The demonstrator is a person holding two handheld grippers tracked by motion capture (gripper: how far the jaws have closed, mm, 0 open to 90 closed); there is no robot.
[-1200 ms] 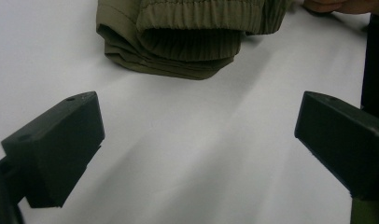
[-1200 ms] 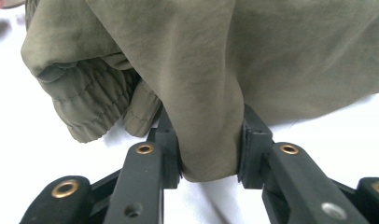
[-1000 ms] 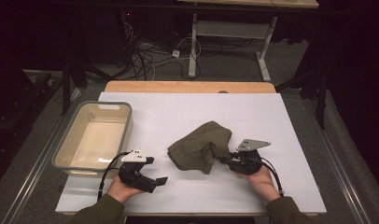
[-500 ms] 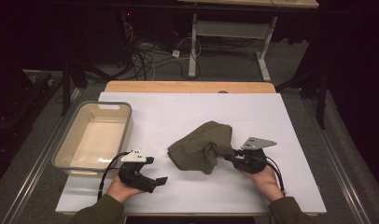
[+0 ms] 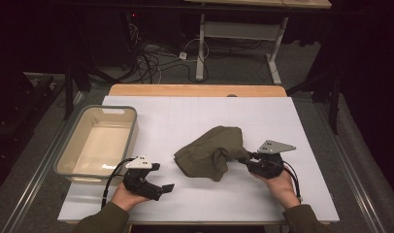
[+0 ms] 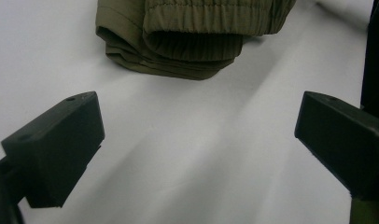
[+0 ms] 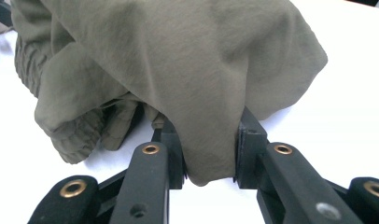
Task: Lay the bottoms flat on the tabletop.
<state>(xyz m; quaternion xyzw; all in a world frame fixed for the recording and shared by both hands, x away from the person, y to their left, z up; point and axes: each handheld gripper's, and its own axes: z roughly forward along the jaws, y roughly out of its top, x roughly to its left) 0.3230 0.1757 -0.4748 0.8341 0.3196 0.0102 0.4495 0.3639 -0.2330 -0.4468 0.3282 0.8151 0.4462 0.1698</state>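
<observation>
Crumpled olive-green fabric garment with ribbed elastic cuffs, lying near the middle of the white rectangular table top, slightly toward the right. Wide bare white surface behind it up to the far edge, where a strip of light wood shows. More bare surface in front of it down to the near edge. Translucent beige rectangular plastic bin sitting at the left edge of the table, well apart from the garment, with open white surface between the 2. Dark floor with tangled cables beyond the table.

Right gripper at the garment's right side, low over the table, near the right front corner; in the right gripper view, its 2 black jaws pinched on a hanging fold of the fabric, cloth bunched between the pads and draped over them.

Left gripper near the front edge, just in front of the bin, pointing toward the garment; in the left gripper view, jaws spread wide, bare table between them, garment's cuffed edge ahead and untouched.
</observation>
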